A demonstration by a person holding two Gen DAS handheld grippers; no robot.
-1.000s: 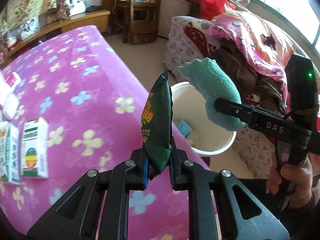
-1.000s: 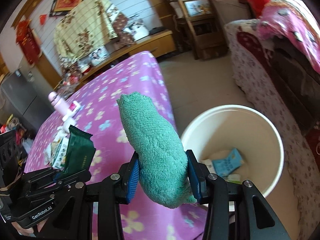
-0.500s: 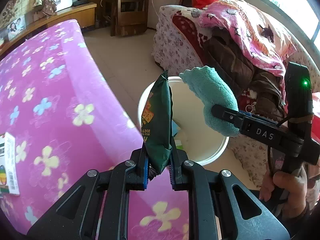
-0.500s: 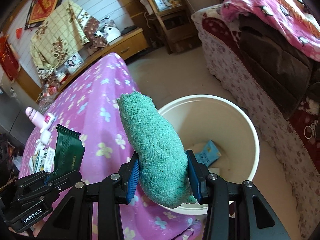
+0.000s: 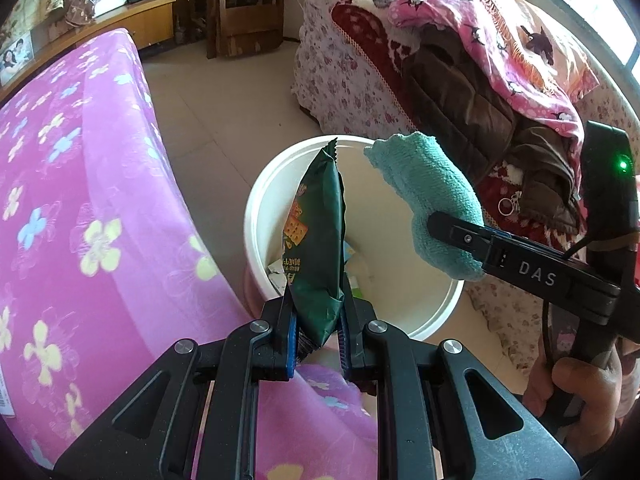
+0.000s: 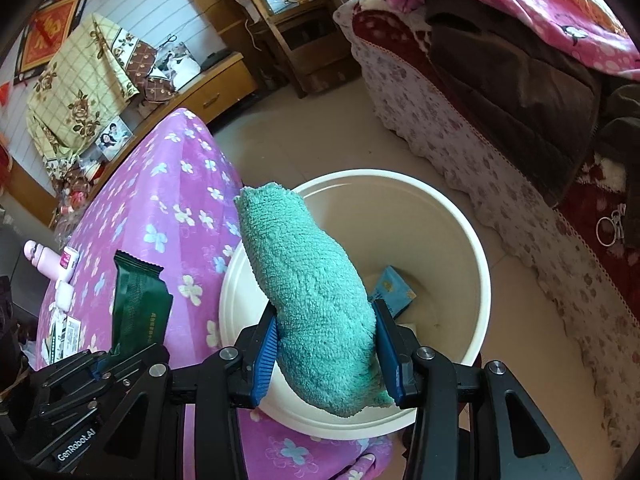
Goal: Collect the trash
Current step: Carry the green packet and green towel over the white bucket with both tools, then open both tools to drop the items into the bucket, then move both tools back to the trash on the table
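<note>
My left gripper (image 5: pixel 317 334) is shut on a dark green snack wrapper (image 5: pixel 316 248), held upright over the near rim of the white trash bin (image 5: pixel 256 200). My right gripper (image 6: pixel 326 354) is shut on a teal fluffy cloth (image 6: pixel 308 292), held above the bin (image 6: pixel 480 264). The bin holds some trash, among it a blue packet (image 6: pixel 394 290). The wrapper (image 6: pixel 138 304) and left gripper (image 6: pixel 100 364) show at the lower left of the right wrist view; the cloth (image 5: pixel 432 196) and right gripper (image 5: pixel 460 236) at the right of the left wrist view.
The bin stands on the floor beside the table with a pink flowered cloth (image 5: pixel 80 200). Small boxes (image 6: pixel 66 338) and a pink bottle (image 6: pixel 38 258) lie on the table's far side. A sofa with clothes (image 5: pixel 460 92) is behind the bin. A wooden chair (image 5: pixel 240 8) stands farther back.
Both grippers have moved off the table toward the bin and now hold the wrapper and the cloth over it. Both stay shut on their loads.
</note>
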